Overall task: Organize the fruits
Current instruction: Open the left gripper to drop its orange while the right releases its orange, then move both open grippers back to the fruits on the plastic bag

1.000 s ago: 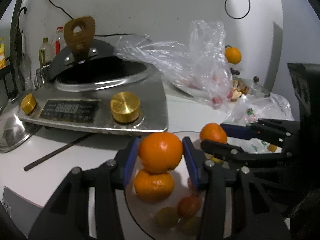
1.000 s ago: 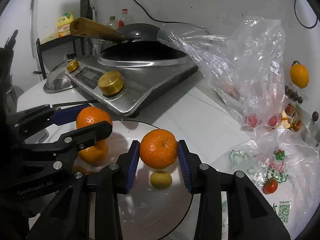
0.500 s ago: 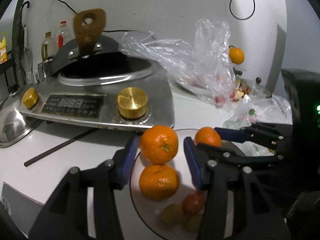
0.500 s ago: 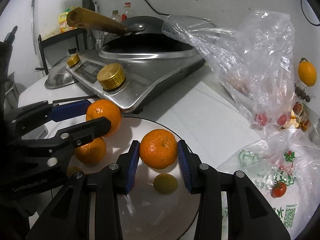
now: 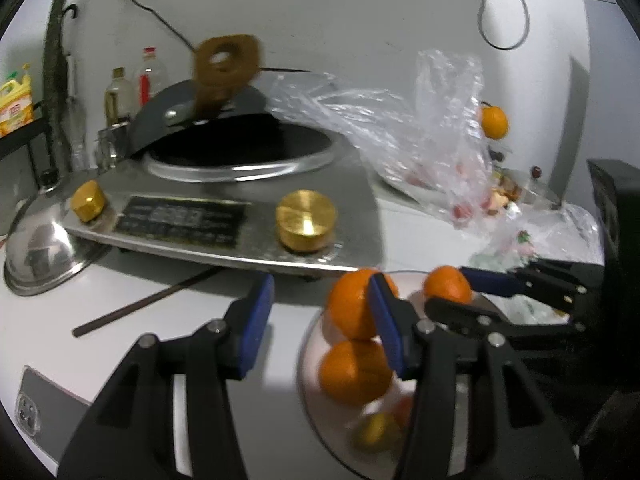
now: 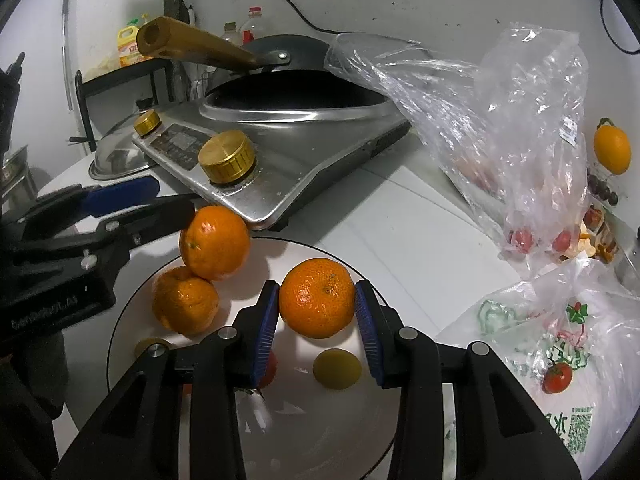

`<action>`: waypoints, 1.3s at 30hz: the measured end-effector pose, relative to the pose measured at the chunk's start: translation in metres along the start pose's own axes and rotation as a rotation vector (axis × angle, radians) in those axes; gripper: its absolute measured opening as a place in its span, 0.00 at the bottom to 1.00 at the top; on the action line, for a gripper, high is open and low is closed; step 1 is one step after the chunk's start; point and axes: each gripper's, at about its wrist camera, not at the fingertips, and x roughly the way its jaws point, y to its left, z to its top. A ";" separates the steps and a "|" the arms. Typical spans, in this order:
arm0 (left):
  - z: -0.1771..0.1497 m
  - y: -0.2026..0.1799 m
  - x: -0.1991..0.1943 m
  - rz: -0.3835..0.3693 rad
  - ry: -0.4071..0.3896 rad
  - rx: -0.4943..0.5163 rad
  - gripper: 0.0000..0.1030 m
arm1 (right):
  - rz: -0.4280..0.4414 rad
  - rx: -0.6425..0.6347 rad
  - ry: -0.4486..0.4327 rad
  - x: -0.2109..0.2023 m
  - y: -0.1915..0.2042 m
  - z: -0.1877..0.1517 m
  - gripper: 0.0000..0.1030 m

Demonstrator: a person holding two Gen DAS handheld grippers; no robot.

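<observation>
My left gripper [image 5: 320,320] stands open over the counter, just left of the white plate [image 6: 120,320]. The orange [image 5: 352,304] it held rests on a second orange [image 5: 354,372] at the plate's edge, partly behind its right finger. From the right wrist view, that stacked orange [image 6: 214,242] lies just past the left gripper [image 6: 160,202]'s tips, on the lower orange [image 6: 185,300]. My right gripper [image 6: 316,312] is shut on a third orange [image 6: 316,298] above the plate. A small yellow-green fruit [image 6: 337,368] lies on the plate below it.
A steel cooker [image 5: 224,216] with gold knobs and a dark wok [image 6: 296,80] stands behind the plate. Clear plastic bags [image 6: 500,120] with small red fruits lie to the right, and a printed bag holds a tomato [image 6: 557,377]. A chopstick [image 5: 148,304] and a steel lid [image 5: 40,252] lie to the left.
The left gripper's jaws came apart and it slid left off its orange, which now sits on another orange on the plate. The right gripper kept still with its orange.
</observation>
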 end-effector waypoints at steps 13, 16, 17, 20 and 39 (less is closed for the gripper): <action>-0.013 -0.028 0.000 -0.065 0.041 0.054 0.49 | -0.010 0.014 0.016 0.003 -0.009 -0.008 0.40; -0.013 -0.025 0.000 -0.056 0.043 0.049 0.49 | -0.011 0.011 0.021 0.005 -0.008 -0.009 0.40; -0.013 -0.023 0.000 -0.052 0.043 0.044 0.49 | -0.017 0.011 0.022 0.006 -0.008 -0.009 0.40; -0.013 -0.019 -0.004 -0.043 0.033 0.034 0.49 | -0.019 0.014 0.033 0.010 -0.009 -0.009 0.40; -0.008 -0.032 -0.038 -0.010 -0.032 0.036 0.68 | -0.054 0.032 -0.040 -0.035 -0.014 -0.010 0.47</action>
